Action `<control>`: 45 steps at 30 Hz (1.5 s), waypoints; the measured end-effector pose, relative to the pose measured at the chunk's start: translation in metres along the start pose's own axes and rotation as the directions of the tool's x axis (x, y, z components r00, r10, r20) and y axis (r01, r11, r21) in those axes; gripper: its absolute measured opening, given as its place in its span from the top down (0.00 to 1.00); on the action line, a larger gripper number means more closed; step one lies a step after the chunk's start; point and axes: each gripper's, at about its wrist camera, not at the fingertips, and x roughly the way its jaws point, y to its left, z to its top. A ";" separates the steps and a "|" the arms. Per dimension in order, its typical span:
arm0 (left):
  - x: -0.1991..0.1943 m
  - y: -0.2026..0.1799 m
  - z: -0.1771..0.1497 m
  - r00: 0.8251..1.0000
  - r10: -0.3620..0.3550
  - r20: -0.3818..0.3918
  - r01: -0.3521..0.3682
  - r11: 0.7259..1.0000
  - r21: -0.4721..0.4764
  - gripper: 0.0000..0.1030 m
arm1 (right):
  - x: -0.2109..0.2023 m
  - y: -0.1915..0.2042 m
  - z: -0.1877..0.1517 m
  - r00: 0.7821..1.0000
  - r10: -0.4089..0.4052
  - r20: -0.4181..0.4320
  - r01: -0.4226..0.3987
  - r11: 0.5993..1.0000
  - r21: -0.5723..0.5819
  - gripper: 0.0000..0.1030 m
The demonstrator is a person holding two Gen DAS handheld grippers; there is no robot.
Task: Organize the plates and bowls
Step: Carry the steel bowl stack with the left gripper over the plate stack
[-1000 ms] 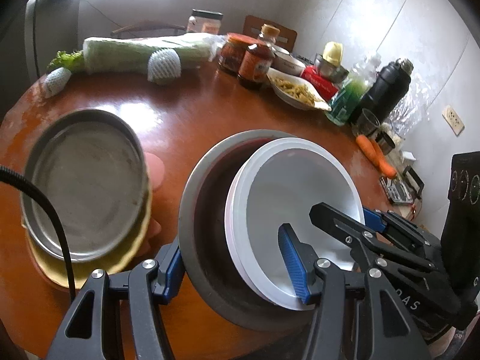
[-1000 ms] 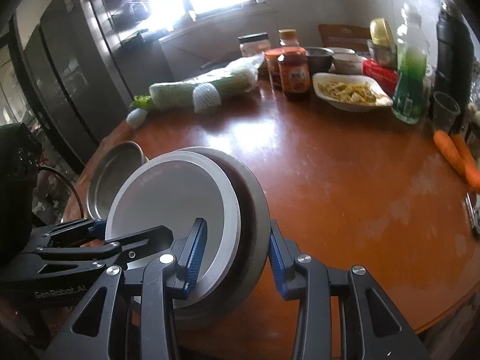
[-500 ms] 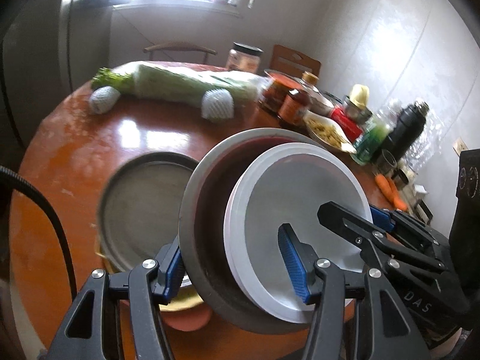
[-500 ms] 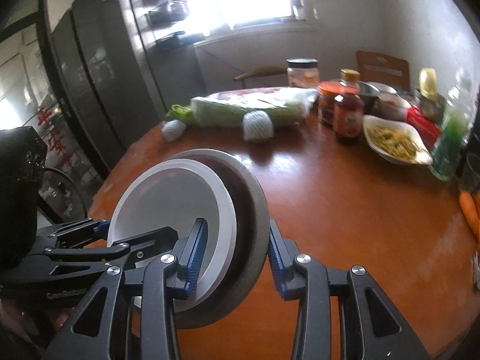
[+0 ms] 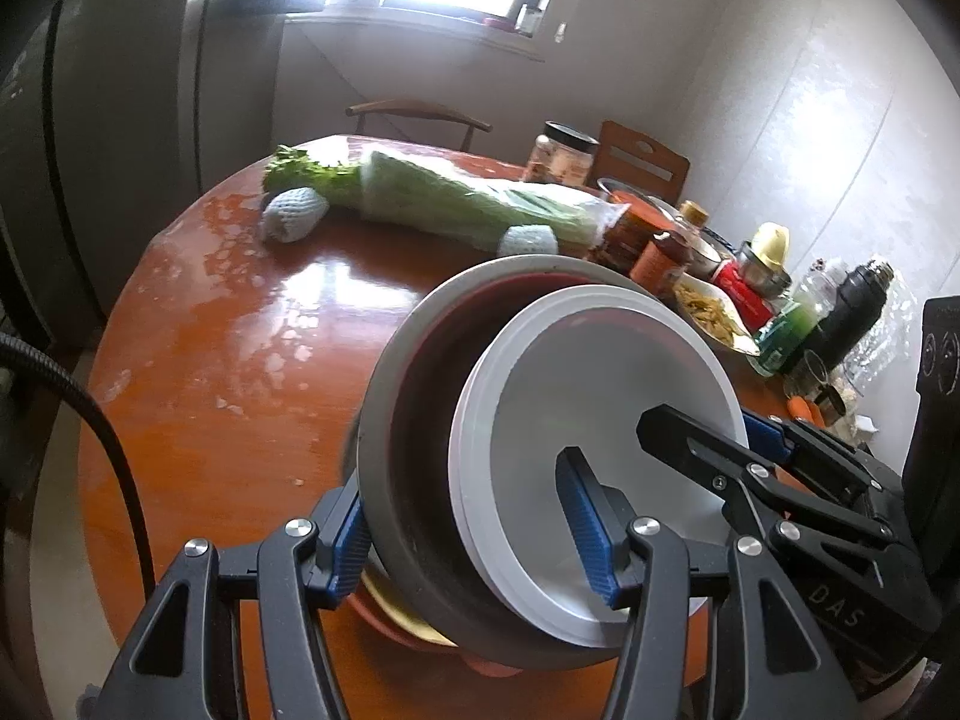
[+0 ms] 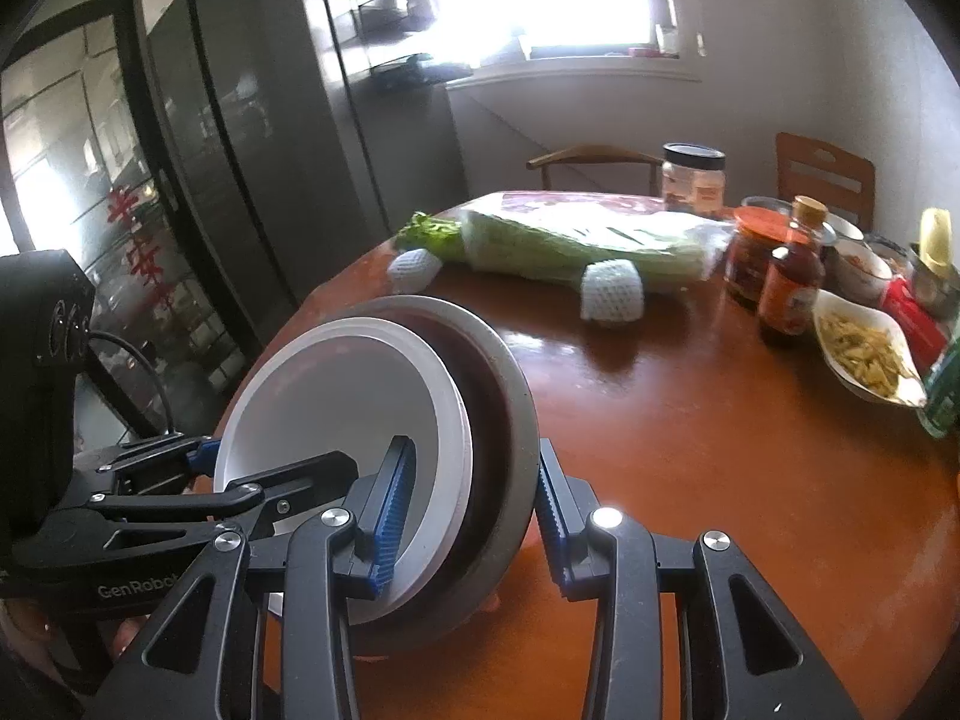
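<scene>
Both grippers hold one stack of dishes: a grey bowl (image 5: 390, 420), a dark red dish inside it and a white plate (image 5: 600, 396) on top. My left gripper (image 5: 474, 534) is shut on the stack's near rim. My right gripper (image 6: 474, 510) is shut on the opposite rim; the bowl (image 6: 510, 420) and white plate (image 6: 336, 408) show there too. The stack is tilted, held above a second pile at the table's near edge, of which only yellow and red-orange rims (image 5: 408, 618) show beneath it.
The round brown table (image 6: 690, 450) carries wrapped celery (image 6: 576, 240), two foam-netted fruits (image 6: 612, 291), jars and a sauce bottle (image 6: 789, 276), a dish of food (image 6: 864, 354), a black flask (image 5: 858, 306) and carrots. A dark cabinet stands left; chairs behind.
Both grippers have carried the stack left and lifted it over the metal plate's pile, which is now hidden beneath it. The grips have not changed.
</scene>
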 end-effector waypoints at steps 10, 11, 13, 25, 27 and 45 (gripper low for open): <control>0.010 0.018 -0.001 1.000 -0.001 -0.025 0.000 1.000 -0.020 0.45 | 0.022 0.011 0.002 0.999 0.007 -0.037 -0.007 1.000 -0.006 0.60; 0.011 0.019 -0.002 1.000 -0.002 -0.027 0.001 1.000 -0.022 0.45 | 0.023 0.012 0.001 0.999 0.006 -0.039 -0.006 1.000 -0.006 0.60; 0.013 0.020 -0.002 1.000 -0.004 -0.031 0.003 1.000 -0.024 0.45 | 0.025 0.013 0.000 0.999 0.005 -0.046 -0.005 1.000 -0.004 0.60; 0.022 0.022 -0.004 0.999 -0.002 -0.047 0.000 1.000 -0.028 0.45 | 0.035 0.011 -0.003 0.998 -0.001 -0.068 0.001 1.000 0.000 0.60; 0.023 0.022 -0.005 0.999 0.002 -0.050 -0.003 1.000 -0.027 0.45 | 0.036 0.010 -0.003 0.997 -0.001 -0.071 0.001 1.000 0.001 0.60; 0.040 0.024 -0.007 0.996 0.047 -0.072 -0.048 0.999 -0.004 0.45 | 0.053 0.004 -0.011 0.994 0.012 -0.107 -0.010 1.000 0.019 0.60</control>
